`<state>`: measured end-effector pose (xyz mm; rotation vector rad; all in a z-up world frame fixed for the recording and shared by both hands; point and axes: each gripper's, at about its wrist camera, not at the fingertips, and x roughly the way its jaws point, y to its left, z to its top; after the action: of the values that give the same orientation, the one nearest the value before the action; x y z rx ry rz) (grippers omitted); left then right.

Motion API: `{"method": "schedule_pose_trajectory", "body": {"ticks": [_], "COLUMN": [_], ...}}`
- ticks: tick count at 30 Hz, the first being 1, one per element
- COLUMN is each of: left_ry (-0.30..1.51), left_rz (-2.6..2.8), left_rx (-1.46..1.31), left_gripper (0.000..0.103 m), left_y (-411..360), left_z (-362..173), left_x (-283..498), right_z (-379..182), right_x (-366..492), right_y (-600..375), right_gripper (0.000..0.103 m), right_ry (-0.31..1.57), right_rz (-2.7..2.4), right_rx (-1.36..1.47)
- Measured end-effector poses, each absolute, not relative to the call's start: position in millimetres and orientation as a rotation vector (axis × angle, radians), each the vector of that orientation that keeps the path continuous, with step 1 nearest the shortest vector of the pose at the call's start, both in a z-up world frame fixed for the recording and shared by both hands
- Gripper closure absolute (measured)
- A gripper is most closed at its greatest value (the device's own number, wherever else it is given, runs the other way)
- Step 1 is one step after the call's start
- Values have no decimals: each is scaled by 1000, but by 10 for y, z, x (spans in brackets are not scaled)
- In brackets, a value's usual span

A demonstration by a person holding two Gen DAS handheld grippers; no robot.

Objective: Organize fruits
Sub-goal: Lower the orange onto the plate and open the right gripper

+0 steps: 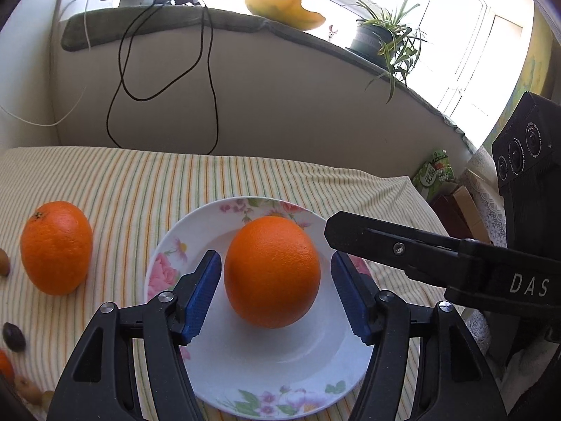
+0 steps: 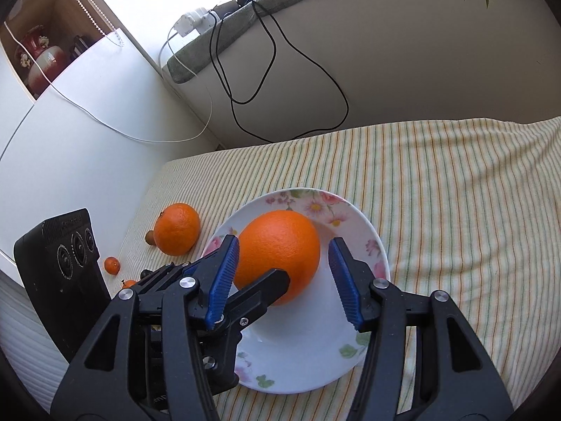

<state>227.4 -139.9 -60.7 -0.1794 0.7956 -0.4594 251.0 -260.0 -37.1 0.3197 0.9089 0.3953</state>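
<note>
- Striped cloth (image 1: 245, 179) covers the table; your floral plate (image 1: 280, 379) sits near its middle.
- Orange on the plate (image 1: 271, 272): it rests between both pairs of blue pads, straight ahead of each gripper. No long axis to speak of, so any approach angle suits.
- Your left gripper (image 1: 277, 293) has its jaws apart, pads flanking the fruit with thin gaps, not touching, I judge.
- Your right gripper (image 2: 284, 280) is likewise spread; its left pad looks very close to the peel.
- Second orange (image 1: 56, 247) lies toward the table's left edge, nearer your left hand.
- Small fruits (image 2: 112, 265) are scattered beyond it.
</note>
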Motion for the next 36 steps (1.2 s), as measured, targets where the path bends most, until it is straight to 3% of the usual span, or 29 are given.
{"method": "schedule_pose_trajectory", "body": {"ticks": [13, 36], "left_ry": [745, 645], "left_rz": [-431, -272], "left_rx": [-141, -132], "left_gripper": [38, 38], "left_y": [-1321, -404], "left_z": [-477, -468], "left_x": [2037, 1178], "right_z": [-164, -5], "right_x": [2249, 1493], "right_y": [-2591, -1990], "right_gripper": [32, 32], "right_ry": [845, 685], "right_rz": [363, 399], "right_rx": [255, 2]}}
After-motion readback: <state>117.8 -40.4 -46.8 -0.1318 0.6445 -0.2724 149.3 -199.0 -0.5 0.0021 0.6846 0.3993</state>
